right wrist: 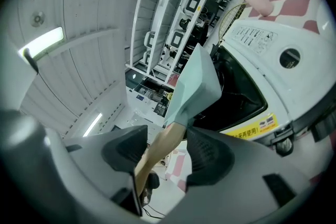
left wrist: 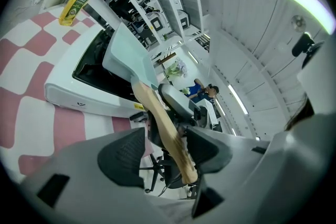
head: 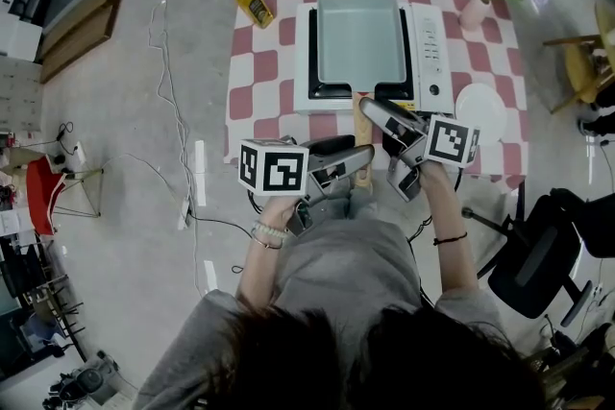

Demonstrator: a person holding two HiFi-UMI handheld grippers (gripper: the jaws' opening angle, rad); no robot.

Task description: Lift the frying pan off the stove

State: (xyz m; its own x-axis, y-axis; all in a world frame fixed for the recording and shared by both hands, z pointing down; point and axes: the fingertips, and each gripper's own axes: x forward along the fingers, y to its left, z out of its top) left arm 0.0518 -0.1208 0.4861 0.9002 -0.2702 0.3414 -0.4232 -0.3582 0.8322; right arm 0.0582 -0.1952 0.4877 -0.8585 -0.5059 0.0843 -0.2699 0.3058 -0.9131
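Observation:
A pale green rectangular frying pan [head: 360,38] rests on a white tabletop stove [head: 428,53], its wooden handle [head: 362,115] pointing toward me over the table's front edge. My left gripper [head: 363,152] reaches the handle's end from the left, my right gripper [head: 375,122] from the right. In the left gripper view the handle [left wrist: 163,123] runs between the open jaws of the left gripper [left wrist: 165,152], with a gap on the left side. In the right gripper view the handle [right wrist: 157,152] lies between the spread pads of the right gripper [right wrist: 168,153], with clear space on the right.
A yellow bottle [head: 253,0] lies at the back left of the pink-checked tablecloth [head: 264,62]. A white plate [head: 480,108] sits right of the stove, and a pink vase [head: 476,10] with flowers stands behind it. A black office chair [head: 538,254] stands at the right.

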